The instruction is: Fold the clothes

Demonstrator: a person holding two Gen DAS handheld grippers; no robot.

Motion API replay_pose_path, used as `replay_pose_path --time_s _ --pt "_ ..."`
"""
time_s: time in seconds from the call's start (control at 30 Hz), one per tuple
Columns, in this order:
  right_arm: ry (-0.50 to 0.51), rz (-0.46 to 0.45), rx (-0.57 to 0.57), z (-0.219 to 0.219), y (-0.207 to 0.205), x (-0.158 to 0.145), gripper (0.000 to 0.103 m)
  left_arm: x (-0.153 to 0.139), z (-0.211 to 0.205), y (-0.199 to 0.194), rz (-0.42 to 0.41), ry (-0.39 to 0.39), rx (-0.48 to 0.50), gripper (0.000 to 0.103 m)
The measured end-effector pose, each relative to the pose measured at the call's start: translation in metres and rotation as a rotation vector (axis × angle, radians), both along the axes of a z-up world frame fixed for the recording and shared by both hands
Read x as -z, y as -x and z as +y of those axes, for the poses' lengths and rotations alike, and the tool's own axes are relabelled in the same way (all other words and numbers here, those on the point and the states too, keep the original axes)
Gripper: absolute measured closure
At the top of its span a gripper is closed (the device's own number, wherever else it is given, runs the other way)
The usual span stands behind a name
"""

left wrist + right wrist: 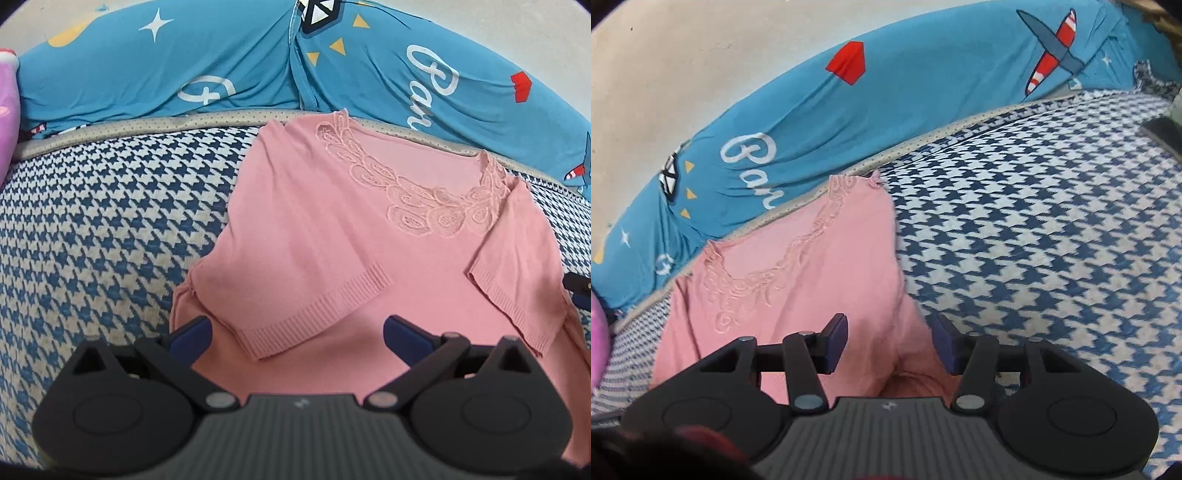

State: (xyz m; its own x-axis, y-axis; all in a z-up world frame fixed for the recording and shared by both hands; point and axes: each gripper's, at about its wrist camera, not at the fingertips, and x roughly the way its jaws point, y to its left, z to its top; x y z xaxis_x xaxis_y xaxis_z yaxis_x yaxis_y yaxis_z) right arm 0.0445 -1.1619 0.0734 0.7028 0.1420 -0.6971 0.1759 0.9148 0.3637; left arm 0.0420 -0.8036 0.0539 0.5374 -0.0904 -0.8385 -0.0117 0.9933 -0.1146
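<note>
Bed [92, 229]: a wide surface covered in a blue-and-white houndstooth cloth filled both views, with a beige dotted border along its far edge.
Pillow [155, 70]: a long blue cushion printed with white script, stars, yellow triangles, red shapes and a striped aeroplane lay along the bed's far edge, against a pale wall.
Sweater [332, 229]: a pink short-sleeved knit top lay face up on the bed, its neckline touching the far edge border just in front of the pillow. Both sleeves were folded inward over the body, their ribbed cuffs lying on the chest area. In the right wrist view the right side of the top [820, 266] looked bunched near the gripper.
Lace collar [413, 192]: looped pink lace trimmed the neckline in a curved band.
Left gripper [297, 332]: its dark blue pads stood wide apart above the lower part of the sweater, near the left sleeve's cuff, holding nothing.
Right gripper [890, 341]: its pads stood partly apart over the sweater's right edge, with pink cloth seen between them; the pads pressed on nothing.
Pink object [7, 110]: a pink and white item showed at the bed's far left corner, too cropped to identify.
</note>
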Motion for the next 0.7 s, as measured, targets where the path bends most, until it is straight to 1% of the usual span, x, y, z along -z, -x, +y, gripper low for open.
replay_pose_path --time_s 0.17,0.5,0.7 --pt "0.022 -0.019 -0.025 0.004 -0.003 0.002 0.052 0.002 0.002 -0.001 0.005 0.006 -0.005 0.000" --pt "-0.005 -0.027 -0.010 0.003 -0.011 0.011 0.052 0.004 0.003 0.000 -0.002 0.002 -0.008 0.000" --pt "-0.048 -0.041 0.002 -0.005 -0.018 0.019 0.052 0.004 0.003 0.002 -0.010 0.005 -0.005 0.000"
